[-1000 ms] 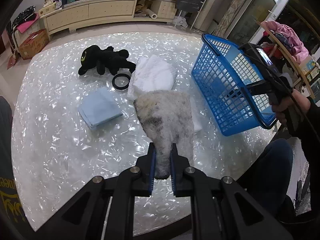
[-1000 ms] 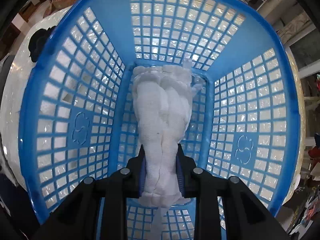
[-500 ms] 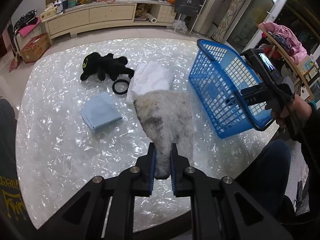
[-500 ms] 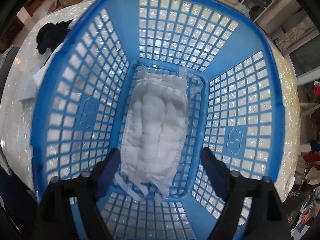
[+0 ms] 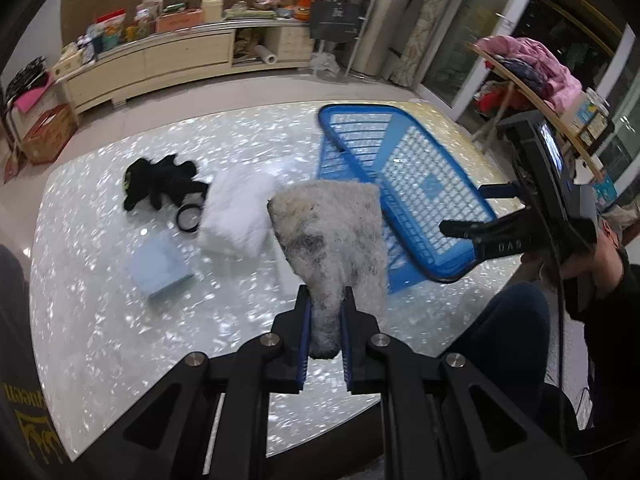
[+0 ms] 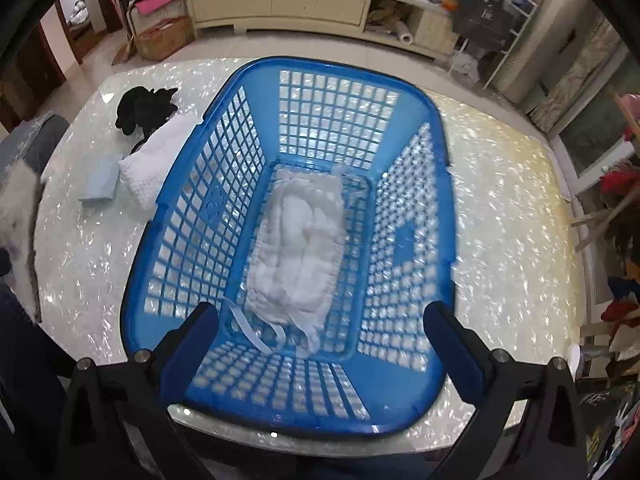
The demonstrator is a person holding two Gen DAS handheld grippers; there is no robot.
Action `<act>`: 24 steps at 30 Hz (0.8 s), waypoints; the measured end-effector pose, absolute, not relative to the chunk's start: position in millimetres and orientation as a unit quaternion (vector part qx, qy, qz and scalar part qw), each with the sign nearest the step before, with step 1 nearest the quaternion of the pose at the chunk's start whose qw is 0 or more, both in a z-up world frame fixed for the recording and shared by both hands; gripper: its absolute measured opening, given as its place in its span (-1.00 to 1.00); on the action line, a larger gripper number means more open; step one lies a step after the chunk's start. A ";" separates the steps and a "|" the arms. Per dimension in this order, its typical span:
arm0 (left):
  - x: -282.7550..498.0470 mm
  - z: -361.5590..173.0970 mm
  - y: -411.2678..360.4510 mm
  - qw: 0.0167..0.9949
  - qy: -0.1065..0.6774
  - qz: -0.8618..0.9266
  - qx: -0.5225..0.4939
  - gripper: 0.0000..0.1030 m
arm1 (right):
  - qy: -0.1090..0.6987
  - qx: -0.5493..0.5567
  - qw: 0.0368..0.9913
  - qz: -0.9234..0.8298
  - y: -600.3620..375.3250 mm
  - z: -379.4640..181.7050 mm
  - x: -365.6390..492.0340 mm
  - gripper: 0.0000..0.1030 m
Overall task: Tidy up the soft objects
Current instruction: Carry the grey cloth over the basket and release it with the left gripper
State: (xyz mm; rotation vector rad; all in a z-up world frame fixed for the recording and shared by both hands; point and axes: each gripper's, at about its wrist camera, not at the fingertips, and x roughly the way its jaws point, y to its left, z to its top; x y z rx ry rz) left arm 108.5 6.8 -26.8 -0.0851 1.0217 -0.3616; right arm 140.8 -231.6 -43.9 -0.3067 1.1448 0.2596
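Note:
My left gripper [image 5: 325,308] is shut on a grey-white fluffy cloth [image 5: 332,236] and holds it above the table, left of the blue basket [image 5: 416,200]. My right gripper [image 6: 320,320] is open and empty above the near rim of the basket [image 6: 248,396]. A white padded cloth [image 6: 300,236] lies on the basket floor. On the table lie a white knitted cloth [image 5: 236,212], a folded light blue cloth [image 5: 160,266] and a black plush toy [image 5: 160,180]. The fluffy cloth also shows at the left edge of the right wrist view [image 6: 16,216].
A black ring [image 5: 189,218] lies beside the plush toy. The pearly white table [image 5: 100,320] has its front edge close to me. A person's legs [image 5: 504,328] are at the table's right front. A cabinet [image 5: 160,60] stands behind.
My right gripper opened and let the white padded cloth drop into the basket, then pulled back and up. My left gripper rose with the fluffy cloth.

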 end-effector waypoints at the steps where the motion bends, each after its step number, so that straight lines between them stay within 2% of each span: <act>1: 109.6 -25.1 2.0 0.855 0.486 -0.177 -0.038 -0.78 | 0.534 -0.141 0.824 0.124 -234.9 -42.5 135.5 0.99; 24: 152.8 -7.0 -101.8 0.841 0.488 -0.228 0.045 -0.77 | 0.482 -0.039 0.870 0.099 -290.2 -56.0 122.4 0.99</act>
